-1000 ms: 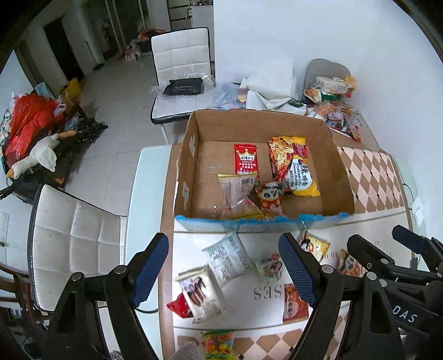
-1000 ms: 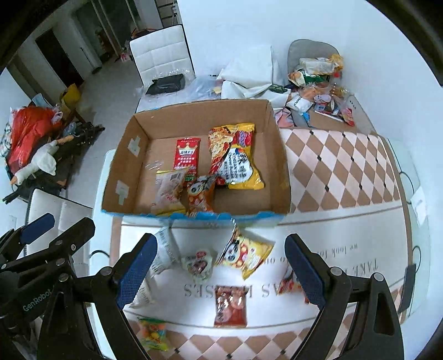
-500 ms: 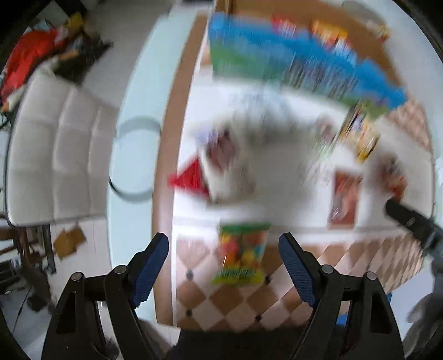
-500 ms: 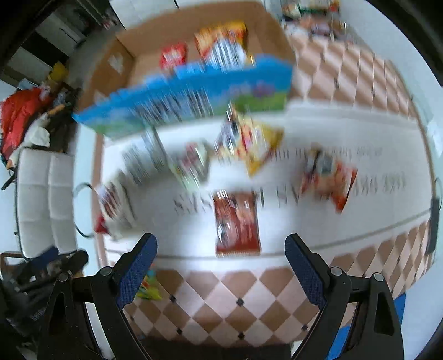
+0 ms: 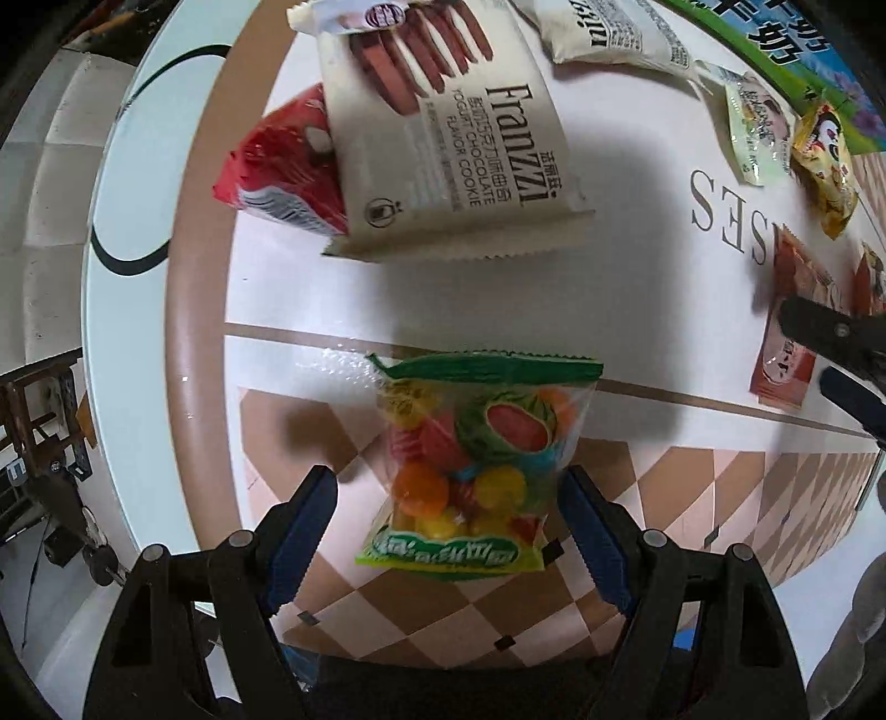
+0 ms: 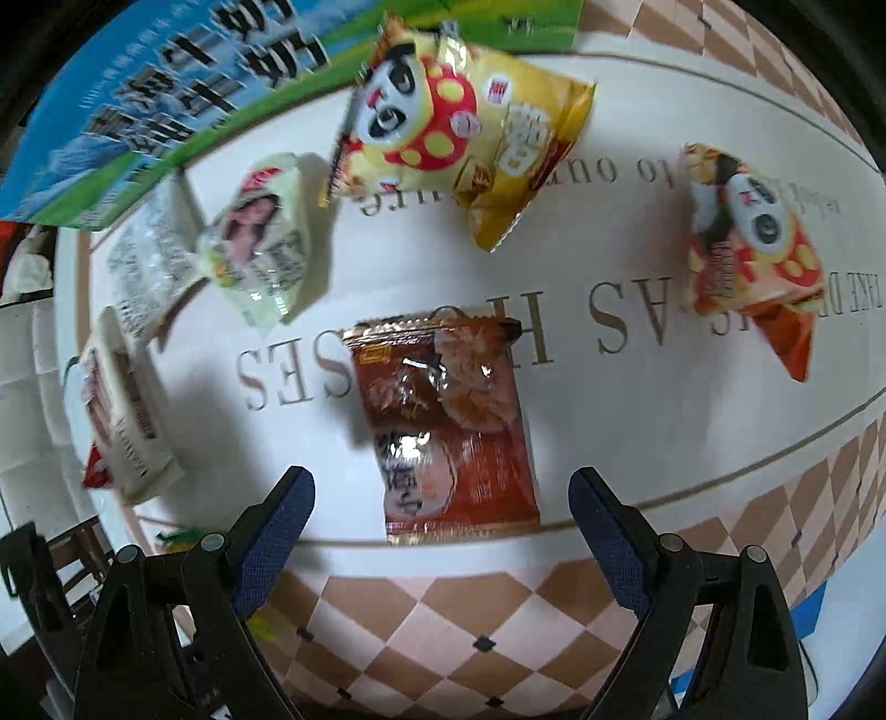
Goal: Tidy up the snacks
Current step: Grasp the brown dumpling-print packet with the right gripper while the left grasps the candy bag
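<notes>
My left gripper (image 5: pixel 448 498) is open, low over the table, its blue pads on either side of a clear bag of colourful fruit candy (image 5: pixel 476 459) with a green top seal. My right gripper (image 6: pixel 440 498) is open just above a brown-red snack packet (image 6: pixel 448 432), which lies between its fingers. The same packet shows at the right edge of the left wrist view (image 5: pixel 786 354), with the right gripper's finger over it. A white Franzzi cookie pack (image 5: pixel 448 133) lies on a red packet (image 5: pixel 277 160).
The blue-green side of the cardboard box (image 6: pixel 166 105) stands at the far edge. Loose snacks lie before it: a yellow panda bag (image 6: pixel 459 133), an orange panda bag (image 6: pixel 753 249), a pale green packet (image 6: pixel 260 238), a white packet (image 5: pixel 609 33). The table edge (image 5: pixel 183 332) is to the left.
Both grippers have dropped from high above the box down close to the table. The left now straddles the candy bag and the right straddles the brown-red packet.
</notes>
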Tool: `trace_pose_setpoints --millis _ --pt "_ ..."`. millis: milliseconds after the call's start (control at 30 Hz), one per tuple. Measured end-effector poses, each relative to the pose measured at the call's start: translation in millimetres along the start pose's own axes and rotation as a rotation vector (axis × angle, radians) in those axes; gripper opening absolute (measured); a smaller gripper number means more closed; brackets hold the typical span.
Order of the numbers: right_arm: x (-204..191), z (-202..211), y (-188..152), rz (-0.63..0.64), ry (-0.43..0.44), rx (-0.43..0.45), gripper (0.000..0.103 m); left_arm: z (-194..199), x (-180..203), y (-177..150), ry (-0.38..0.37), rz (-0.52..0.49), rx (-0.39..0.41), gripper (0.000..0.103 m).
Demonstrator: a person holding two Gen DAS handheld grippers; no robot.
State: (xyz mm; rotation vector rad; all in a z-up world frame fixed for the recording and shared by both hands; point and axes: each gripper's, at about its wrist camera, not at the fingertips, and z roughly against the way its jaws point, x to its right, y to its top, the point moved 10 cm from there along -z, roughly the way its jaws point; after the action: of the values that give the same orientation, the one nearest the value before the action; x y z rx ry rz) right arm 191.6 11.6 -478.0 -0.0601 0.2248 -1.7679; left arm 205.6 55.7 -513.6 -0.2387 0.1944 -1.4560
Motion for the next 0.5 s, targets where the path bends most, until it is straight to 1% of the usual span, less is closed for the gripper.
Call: trace_pose_setpoints --millis 67,100,200,300,500 --pt "1 -8 0 0.006 -0.022 -0.012 0.074 -2 4 1 0.000 0.003 0.002 0.081" --pt "2 -12 -2 0.011 -0.036 -0.023 0.074 -2 6 2 -0.002 0.005 0.002 0.081" --pt "-1 -9 -5 0.045 -0.069 -0.011 0.059 -3 9 2 -0.002 0.005 -0.002 0.081" --pt "-7 -12 -20 0.079 -0.071 -0.043 0.058 -5 13 -1 -0.002 0.005 -0.005 0.081" --pt "-6 -21 -76 0.143 -0.057 -0.135 0.058 -9 29 -7 -0.001 -0.006 -0.010 0.081"
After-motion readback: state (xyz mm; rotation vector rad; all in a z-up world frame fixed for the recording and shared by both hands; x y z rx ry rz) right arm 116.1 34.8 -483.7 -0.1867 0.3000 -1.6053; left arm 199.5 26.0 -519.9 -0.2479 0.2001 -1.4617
